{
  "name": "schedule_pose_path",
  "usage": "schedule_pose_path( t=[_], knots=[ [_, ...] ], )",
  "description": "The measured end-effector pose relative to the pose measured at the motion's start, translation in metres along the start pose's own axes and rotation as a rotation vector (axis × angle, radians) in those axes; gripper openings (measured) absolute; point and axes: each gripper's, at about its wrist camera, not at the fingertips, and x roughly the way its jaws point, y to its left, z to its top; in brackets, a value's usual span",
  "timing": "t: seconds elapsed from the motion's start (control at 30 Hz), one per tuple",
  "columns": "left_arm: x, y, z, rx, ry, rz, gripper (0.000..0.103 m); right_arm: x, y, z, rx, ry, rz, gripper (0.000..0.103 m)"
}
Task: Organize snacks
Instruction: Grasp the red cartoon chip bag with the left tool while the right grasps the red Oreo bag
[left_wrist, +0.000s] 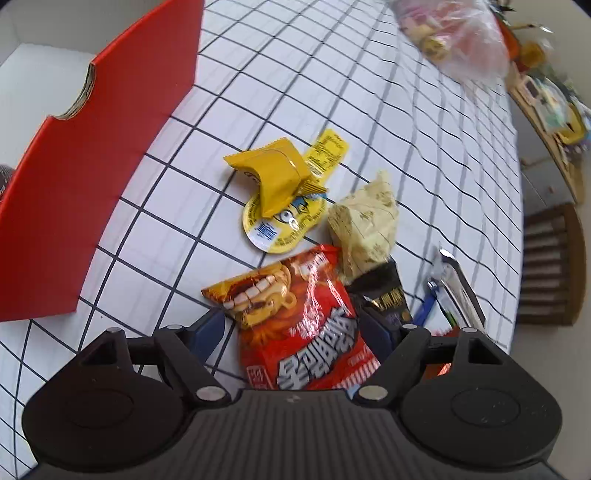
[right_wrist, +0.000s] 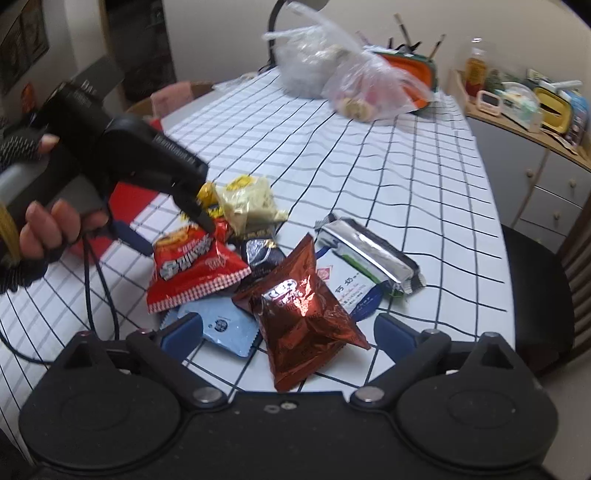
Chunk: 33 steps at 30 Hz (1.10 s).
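The left gripper (left_wrist: 295, 328) has its fingers spread on either side of a red bag (left_wrist: 295, 325), which lies on the checked table (left_wrist: 332, 92); whether the pads touch the bag cannot be told. Beyond the bag lie a yellow packet (left_wrist: 275, 173) on a round yellow lid (left_wrist: 275, 229), and a pale wrapped snack (left_wrist: 365, 225) beside them. A red box (left_wrist: 88, 177) stands to the left.

The right gripper (right_wrist: 290, 334) is open, fingers wide, above a dark-red foil bag (right_wrist: 303, 314). Near it lie a light-blue packet (right_wrist: 225, 325), a silver pack (right_wrist: 369, 254) and a white-and-blue pack (right_wrist: 351, 288). Plastic bags (right_wrist: 347, 77) sit at the table's far end.
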Motion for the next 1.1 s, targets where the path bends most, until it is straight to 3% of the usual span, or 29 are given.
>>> schedule_pose_path(
  t=[0.27,0.47,0.63,0.87,1.1],
  knots=[
    [0.018,-0.004,0.003,-0.042,0.011,0.036,0.080,0.031,-0.002,0.009,-0.089,0.057,-0.009,0.089],
    [0.021,-0.007,0.000,-0.001,0.010,0.056,0.080,0.047,0.002,0.015,-0.155,0.053,-0.039,0.085],
    [0.020,-0.009,-0.002,0.042,0.008,0.062,0.078,0.055,-0.001,0.020,-0.150,0.074,-0.004,0.079],
    [0.017,-0.008,-0.004,0.076,0.004,0.062,0.069,0.054,-0.005,0.022,-0.117,0.105,0.074,0.053],
    [0.010,0.001,-0.009,0.094,0.000,0.047,0.068,0.045,-0.002,0.021,-0.101,0.092,0.065,0.039]
  ],
)
